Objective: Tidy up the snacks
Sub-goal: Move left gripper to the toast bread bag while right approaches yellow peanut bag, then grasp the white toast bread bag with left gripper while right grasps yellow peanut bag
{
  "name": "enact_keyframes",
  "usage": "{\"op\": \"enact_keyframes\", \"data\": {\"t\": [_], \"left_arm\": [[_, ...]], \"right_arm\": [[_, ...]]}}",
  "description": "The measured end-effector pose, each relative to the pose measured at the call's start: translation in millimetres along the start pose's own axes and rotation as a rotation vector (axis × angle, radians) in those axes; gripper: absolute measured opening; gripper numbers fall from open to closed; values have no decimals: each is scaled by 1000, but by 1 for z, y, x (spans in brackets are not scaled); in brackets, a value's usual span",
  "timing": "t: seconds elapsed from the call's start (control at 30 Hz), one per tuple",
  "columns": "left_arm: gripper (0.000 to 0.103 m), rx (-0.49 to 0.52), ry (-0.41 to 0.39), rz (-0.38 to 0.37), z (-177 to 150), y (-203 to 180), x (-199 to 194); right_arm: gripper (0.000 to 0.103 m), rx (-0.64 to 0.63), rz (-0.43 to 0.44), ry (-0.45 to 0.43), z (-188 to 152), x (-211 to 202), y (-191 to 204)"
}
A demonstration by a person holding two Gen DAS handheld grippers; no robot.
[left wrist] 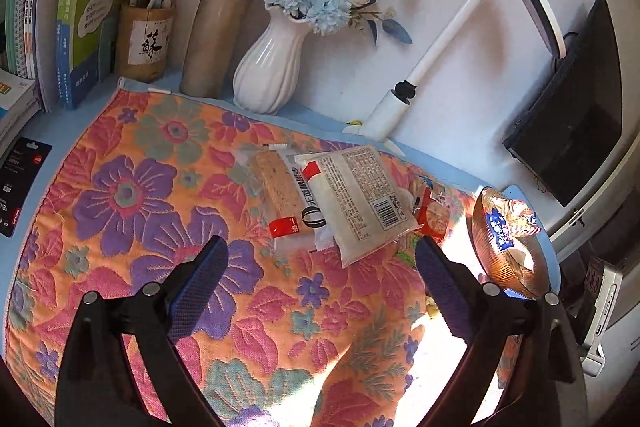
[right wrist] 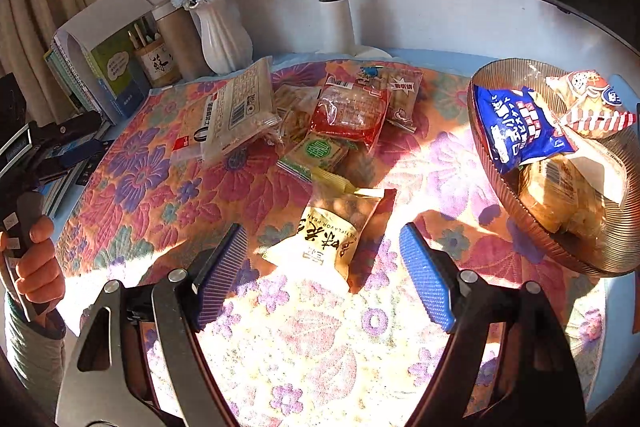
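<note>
Both grippers hang over the floral cloth (left wrist: 132, 195) with nothing in them. The left gripper (left wrist: 320, 267) is spread wide above bare cloth, the clear-wrapped packets (left wrist: 352, 199) just ahead. The right gripper (right wrist: 324, 263) stands released, the peanut packet (right wrist: 332, 235) lying between its blue pads untouched. The loose snack pile (right wrist: 340, 115) sits mid-cloth; the ribbed bowl (right wrist: 560, 247), already holding packets, crowds the right edge. Open cloth lies near me.

L tool (left wrist: 320, 259) jaws wide, empty, R tool (right wrist: 320, 259) open, empty
</note>
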State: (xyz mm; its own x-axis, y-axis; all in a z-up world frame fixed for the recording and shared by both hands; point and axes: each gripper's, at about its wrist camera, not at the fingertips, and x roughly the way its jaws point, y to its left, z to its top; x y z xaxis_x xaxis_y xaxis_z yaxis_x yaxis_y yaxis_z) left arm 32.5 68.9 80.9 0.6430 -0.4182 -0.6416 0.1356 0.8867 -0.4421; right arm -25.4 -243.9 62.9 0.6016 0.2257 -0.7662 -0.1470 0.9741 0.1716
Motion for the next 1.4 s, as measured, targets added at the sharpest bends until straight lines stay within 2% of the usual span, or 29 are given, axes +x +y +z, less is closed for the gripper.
{"op": "enact_keyframes", "data": {"t": [0.03,0.13,0.2,0.33,0.43,0.5,0.53,0.63,0.77,0.87,0.97,1.07,1.17,1.2,1.3,1.37,1.4], "left_arm": [[93,-13,34,15,-1,4,10],[90,-96,208,69,0,22,51],[81,-135,249,79,2,31,68],[71,-85,243,147,12,28,91],[70,-67,238,134,22,23,107],[62,-76,243,136,29,24,121],[51,-86,257,131,31,24,129],[43,-132,254,87,38,25,140],[34,-169,234,80,44,25,147],[25,-163,221,81,43,20,142],[19,-142,213,60,40,15,125],[17,-78,189,70,35,16,97],[16,-5,199,81,24,21,66],[16,25,210,80,19,22,57],[17,111,275,81,2,29,39],[23,149,298,136,-7,36,32],[29,161,294,175,-9,38,31]], "right_arm": [[82,10,5,5,-3,6,-3],[85,28,-29,14,-11,21,-7],[86,49,-2,26,-15,30,-10],[87,61,1,43,-19,40,-13],[88,72,15,42,-18,41,-16],[88,86,26,55,-19,45,-20],[88,90,33,52,-19,45,-21],[89,97,48,52,-19,43,-23],[90,81,29,61,-17,45,-17],[89,80,16,76,-14,50,-7],[86,60,-47,81,-12,57,4],[71,24,-87,74,-12,60,16],[66,-5,-104,61,-16,56,19],[62,-12,-106,56,-17,54,20],[61,-20,-107,52,-20,50,19],[61,-17,-106,52,-22,49,17],[62,-15,-105,51,-21,50,17]]}}
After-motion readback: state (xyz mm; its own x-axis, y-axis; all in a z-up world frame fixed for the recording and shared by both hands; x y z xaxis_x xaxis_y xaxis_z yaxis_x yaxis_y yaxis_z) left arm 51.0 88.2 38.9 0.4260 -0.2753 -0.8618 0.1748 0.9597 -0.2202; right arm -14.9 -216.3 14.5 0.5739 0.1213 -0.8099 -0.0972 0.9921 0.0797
